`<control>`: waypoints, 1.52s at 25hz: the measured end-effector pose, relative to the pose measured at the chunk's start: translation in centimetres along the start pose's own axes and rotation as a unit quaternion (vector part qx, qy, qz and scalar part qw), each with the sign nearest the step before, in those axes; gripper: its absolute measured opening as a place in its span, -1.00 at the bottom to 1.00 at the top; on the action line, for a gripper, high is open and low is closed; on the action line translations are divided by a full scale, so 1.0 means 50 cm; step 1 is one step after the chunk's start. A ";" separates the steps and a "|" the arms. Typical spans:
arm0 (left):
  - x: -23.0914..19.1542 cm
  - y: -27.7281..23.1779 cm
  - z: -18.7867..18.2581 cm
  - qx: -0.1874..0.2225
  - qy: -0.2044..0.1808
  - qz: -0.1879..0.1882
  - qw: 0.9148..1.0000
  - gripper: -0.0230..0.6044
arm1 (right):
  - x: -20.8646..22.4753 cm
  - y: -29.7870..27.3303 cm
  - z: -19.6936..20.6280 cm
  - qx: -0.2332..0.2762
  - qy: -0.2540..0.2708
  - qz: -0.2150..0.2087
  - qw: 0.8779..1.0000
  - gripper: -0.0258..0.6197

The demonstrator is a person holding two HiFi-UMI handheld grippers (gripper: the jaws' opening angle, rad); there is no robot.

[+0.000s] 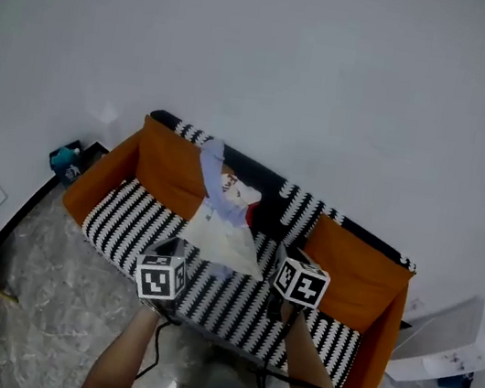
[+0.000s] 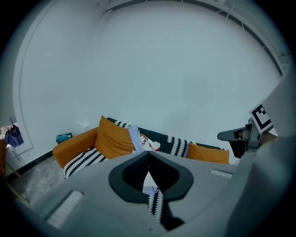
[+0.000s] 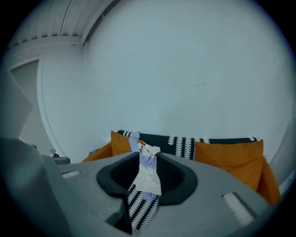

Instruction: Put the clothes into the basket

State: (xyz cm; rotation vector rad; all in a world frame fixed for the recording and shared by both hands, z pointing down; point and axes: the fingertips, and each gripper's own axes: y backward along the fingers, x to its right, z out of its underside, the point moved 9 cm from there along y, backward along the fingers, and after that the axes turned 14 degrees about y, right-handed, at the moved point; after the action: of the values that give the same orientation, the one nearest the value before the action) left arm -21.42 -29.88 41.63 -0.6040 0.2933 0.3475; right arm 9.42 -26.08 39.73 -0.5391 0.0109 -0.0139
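Observation:
A pile of clothes (image 1: 223, 222), white, pale blue and a bit of red, lies on the black-and-white striped sofa (image 1: 122, 218), trailing from the backrest down onto the seat. Both grippers hover at the sofa's front edge, apart from the pile. My left gripper (image 1: 170, 248) is just left of the white garment's lower end, and its jaws meet at the tips with nothing between them (image 2: 148, 155). My right gripper (image 1: 283, 259) is to the pile's right; its jaws (image 3: 147, 156) stand slightly apart and empty, framing the clothes (image 3: 147, 166) beyond. No basket is in view.
Orange cushions (image 1: 168, 166) (image 1: 355, 264) sit at both ends of the sofa. A blue object (image 1: 65, 159) lies on the floor at the sofa's left end. A white container (image 1: 453, 342) stands at the right. The white wall rises behind the sofa.

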 end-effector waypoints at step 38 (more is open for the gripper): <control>-0.244 -0.504 0.067 -0.080 0.098 -0.190 0.974 -0.91 | 0.105 -0.889 0.195 -0.175 0.086 -0.142 0.971 -0.54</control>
State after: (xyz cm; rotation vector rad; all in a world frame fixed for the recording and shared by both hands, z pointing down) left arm -21.80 -50.07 61.31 -0.8394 0.3326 -0.0591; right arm 14.35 -59.30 70.88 -0.8877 0.1068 -0.3436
